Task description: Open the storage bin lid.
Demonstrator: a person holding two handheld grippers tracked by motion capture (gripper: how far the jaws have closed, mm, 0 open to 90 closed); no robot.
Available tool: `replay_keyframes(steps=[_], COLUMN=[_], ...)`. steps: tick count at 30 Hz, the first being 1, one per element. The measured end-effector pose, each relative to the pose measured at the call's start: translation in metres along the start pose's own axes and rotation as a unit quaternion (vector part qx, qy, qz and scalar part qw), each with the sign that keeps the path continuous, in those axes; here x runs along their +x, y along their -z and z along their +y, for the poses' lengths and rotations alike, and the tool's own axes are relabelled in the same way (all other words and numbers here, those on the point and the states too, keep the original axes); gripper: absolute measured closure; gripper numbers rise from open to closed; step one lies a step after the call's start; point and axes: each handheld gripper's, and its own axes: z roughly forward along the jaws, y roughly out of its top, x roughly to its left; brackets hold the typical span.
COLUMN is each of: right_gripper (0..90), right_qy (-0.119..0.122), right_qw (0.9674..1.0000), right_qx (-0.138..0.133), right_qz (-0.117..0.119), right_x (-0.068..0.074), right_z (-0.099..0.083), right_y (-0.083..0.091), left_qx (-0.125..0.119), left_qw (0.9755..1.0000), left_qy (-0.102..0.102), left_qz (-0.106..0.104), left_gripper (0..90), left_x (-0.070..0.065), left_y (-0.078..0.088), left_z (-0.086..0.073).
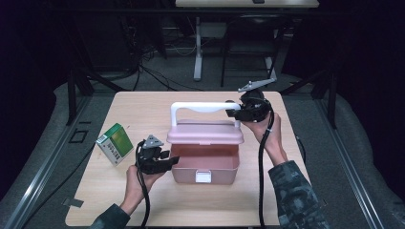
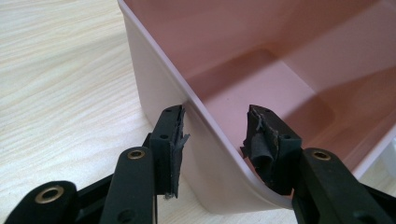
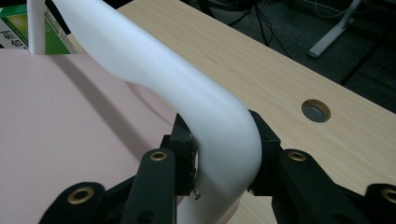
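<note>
The right gripper (image 1: 235,112) clamps the white handle (image 1: 198,107), holding the lid (image 1: 205,133) up; the left gripper (image 1: 173,160) straddles the pink box (image 1: 204,164) wall, jaws open, steadying it.

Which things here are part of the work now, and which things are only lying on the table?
In use:
- pink box, open, its wall between the left gripper jaws, pads not pressing
- white handle of the raised lid, clamped by the right gripper

Lying about:
- green carton, left of the box, untouched
</note>
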Motion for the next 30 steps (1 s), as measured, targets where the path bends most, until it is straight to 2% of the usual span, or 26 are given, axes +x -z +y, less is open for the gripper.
replay_keyframes(steps=[12, 30], right_gripper=[67.9, 67.6], right_qy=[0.002, -0.02], right_qw=[1.0, 0.9995], right_qx=[0.005, 0.022], right_qz=[-0.004, 0.007], right_x=[-0.005, -0.019], right_z=[0.007, 0.022], right_y=[-0.002, -0.01], left_qx=[0.002, 0.003], left_qw=[1.0, 0.9999], left_qy=[0.001, -0.003], left_qz=[-0.005, -0.01], left_gripper=[55.9, 54.6], left_x=[0.001, 0.002], left_y=[0.0, -0.001], left_z=[0.0, 0.0])
